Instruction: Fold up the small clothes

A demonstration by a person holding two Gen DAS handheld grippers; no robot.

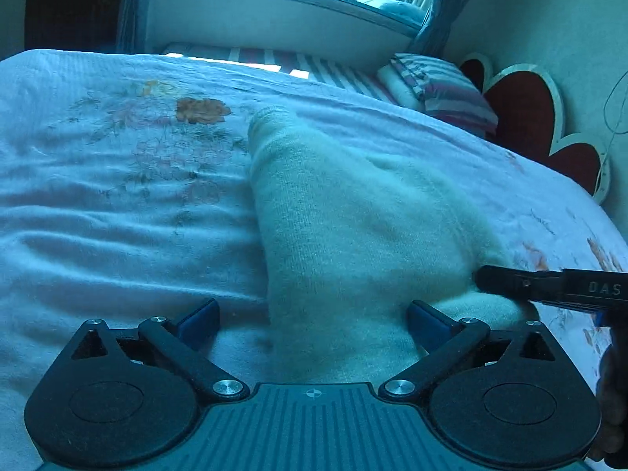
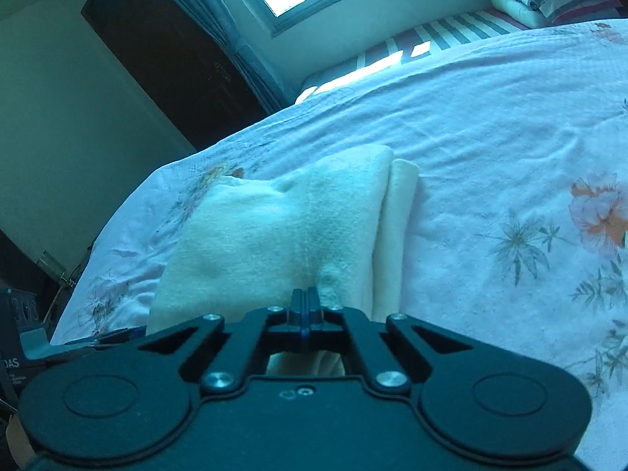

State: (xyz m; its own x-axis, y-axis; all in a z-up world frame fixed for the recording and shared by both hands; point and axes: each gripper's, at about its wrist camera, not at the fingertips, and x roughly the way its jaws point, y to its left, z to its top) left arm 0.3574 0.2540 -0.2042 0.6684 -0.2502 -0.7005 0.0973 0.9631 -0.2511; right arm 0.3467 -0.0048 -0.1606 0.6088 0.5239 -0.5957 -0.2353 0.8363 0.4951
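Cream knit garment (image 1: pixel 353 212) lying on the bed (image 1: pixel 117 204), on a floral coverlet, already doubled over: in the right wrist view, an upper layer with a narrower under-layer (image 2: pixel 396 227) showing along its right edge. Left gripper (image 1: pixel 314 314) with fingers (image 1: pixel 204 314) spread wide, one to each side of the near end of the garment, pads clear of the cloth, nothing held. Right gripper (image 2: pixel 305 298) with fingers pressed fully together at the near hem; whether any cloth is pinched between them cannot be told. In the left wrist view, right gripper's tip meeting the garment's right edge. Judged stage: at least one fold made, bundle still long and loose; probably one more fold, then smoothing, left to do.
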